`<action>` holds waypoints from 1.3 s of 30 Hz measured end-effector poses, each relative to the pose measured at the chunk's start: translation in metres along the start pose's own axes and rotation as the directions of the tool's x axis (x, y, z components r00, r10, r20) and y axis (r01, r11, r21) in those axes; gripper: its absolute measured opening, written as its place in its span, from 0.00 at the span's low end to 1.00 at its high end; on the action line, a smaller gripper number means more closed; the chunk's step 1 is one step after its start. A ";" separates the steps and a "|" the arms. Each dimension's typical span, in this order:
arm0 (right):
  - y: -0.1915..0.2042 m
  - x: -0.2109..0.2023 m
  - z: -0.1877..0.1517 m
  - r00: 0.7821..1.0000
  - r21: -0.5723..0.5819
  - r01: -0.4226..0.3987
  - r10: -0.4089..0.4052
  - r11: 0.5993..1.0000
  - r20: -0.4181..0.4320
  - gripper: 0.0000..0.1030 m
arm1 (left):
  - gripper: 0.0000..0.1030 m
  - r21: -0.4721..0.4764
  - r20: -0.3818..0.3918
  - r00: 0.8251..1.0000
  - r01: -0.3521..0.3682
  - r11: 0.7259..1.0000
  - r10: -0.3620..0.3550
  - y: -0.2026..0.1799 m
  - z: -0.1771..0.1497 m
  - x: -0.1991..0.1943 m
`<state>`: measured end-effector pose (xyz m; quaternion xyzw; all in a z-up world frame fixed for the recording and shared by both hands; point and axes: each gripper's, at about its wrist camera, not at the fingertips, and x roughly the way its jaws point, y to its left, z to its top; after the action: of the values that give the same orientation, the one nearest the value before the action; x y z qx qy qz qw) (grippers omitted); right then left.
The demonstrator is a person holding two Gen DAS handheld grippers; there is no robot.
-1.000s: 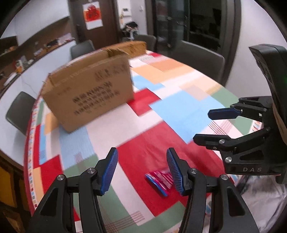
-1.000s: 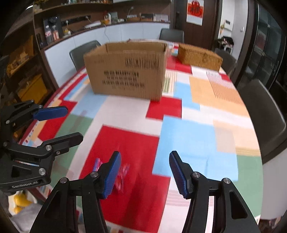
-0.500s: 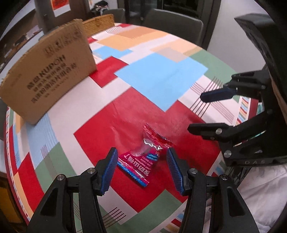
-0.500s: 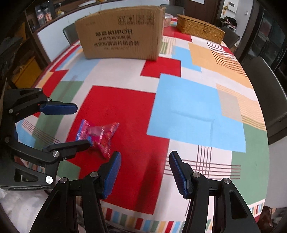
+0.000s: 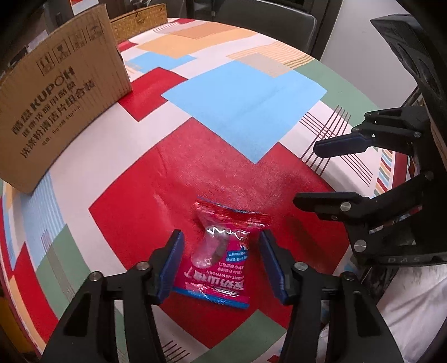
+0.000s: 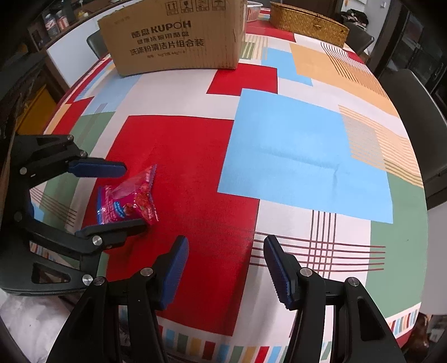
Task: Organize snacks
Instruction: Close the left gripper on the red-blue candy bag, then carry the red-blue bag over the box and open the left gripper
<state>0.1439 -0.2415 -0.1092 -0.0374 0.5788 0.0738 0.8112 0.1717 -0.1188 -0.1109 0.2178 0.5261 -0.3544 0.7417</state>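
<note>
A red and clear snack packet (image 5: pixel 223 251) lies flat on the red patch of the tablecloth near the table's front edge. My left gripper (image 5: pixel 222 265) is open, with its two blue pads on either side of the packet and not closed on it. In the right wrist view the packet (image 6: pixel 128 199) lies between the left gripper's fingers (image 6: pixel 97 169). My right gripper (image 6: pixel 226 268) is open and empty, to the right of the packet, low over the cloth. It shows at the right of the left wrist view (image 5: pixel 332 173).
A brown cardboard box (image 6: pixel 176 36) stands at the far side of the table, open at the top. A woven basket (image 6: pixel 307 22) sits behind it to the right. Dark chairs (image 6: pixel 413 111) ring the table. The patchwork cloth (image 6: pixel 301 150) covers the table.
Both grippers have tilted down and come closer to the table. The left gripper has moved forward until the snack packet lies between its open pads.
</note>
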 end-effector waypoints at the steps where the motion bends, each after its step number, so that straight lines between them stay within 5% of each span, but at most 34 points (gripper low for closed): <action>1: -0.001 0.001 0.000 1.000 0.003 -0.001 0.001 1.000 -0.002 0.55 | 0.45 -0.009 -0.001 1.000 0.009 1.000 -0.009 0.001 0.000 0.001; 3: -0.002 0.004 0.002 1.000 0.008 -0.004 0.004 1.000 -0.005 0.55 | 0.34 -0.028 -0.005 1.000 0.025 0.999 -0.025 0.003 -0.001 0.003; 18: 0.002 0.008 0.012 1.000 0.015 -0.024 0.024 1.000 0.010 0.55 | 0.32 -0.178 0.058 0.997 0.056 0.982 -0.046 0.016 -0.010 -0.007; 30: 0.009 -0.003 0.028 0.996 0.012 -0.034 0.033 0.999 0.078 0.55 | 0.32 -0.287 0.163 0.986 0.031 0.957 0.017 0.038 -0.008 -0.036; 39: 0.007 -0.024 0.050 0.985 0.010 -0.018 0.016 1.000 0.174 0.55 | 0.32 -0.337 0.258 0.962 0.002 0.941 0.090 0.057 0.005 -0.065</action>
<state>0.1822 -0.2293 -0.0700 -0.0212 0.5064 0.0805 0.8583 0.2050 -0.0655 -0.0510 0.0502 0.4676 -0.2694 0.8404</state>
